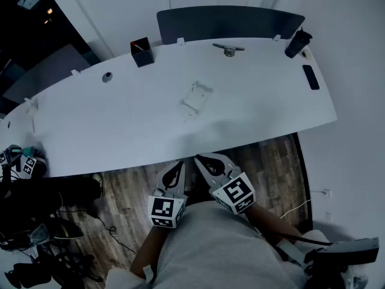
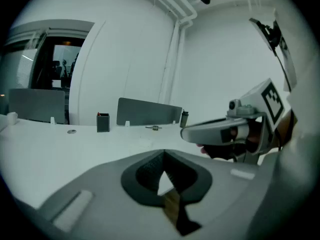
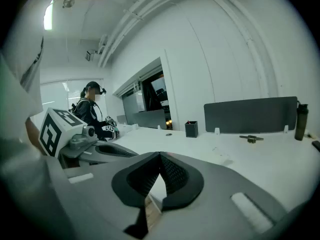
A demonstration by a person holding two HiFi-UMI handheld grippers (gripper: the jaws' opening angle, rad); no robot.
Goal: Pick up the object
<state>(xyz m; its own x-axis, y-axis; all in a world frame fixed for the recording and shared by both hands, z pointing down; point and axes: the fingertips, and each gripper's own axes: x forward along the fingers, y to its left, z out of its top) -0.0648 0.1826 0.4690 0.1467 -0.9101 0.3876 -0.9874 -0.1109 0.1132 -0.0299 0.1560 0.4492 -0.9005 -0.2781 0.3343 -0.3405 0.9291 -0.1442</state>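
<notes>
The object (image 1: 195,98) is a small, pale, see-through piece lying flat in the middle of the white table (image 1: 120,125); in the right gripper view the object (image 3: 220,153) shows faintly on the tabletop ahead. Both grippers hang side by side over the wooden floor, short of the table's front edge and apart from the object. My left gripper (image 1: 178,166) is shut, its dark pads (image 2: 150,171) meeting with nothing between them. My right gripper (image 1: 203,160) is likewise shut and empty, pads (image 3: 175,176) together. Each gripper sees the other beside it.
A black pen holder (image 1: 142,52), a small metal part (image 1: 228,49), a dark bottle (image 1: 298,43) and a black phone (image 1: 311,77) stand along the far and right table edges, before a dark partition (image 1: 228,21). Another person (image 3: 92,109) stands at the table's left end.
</notes>
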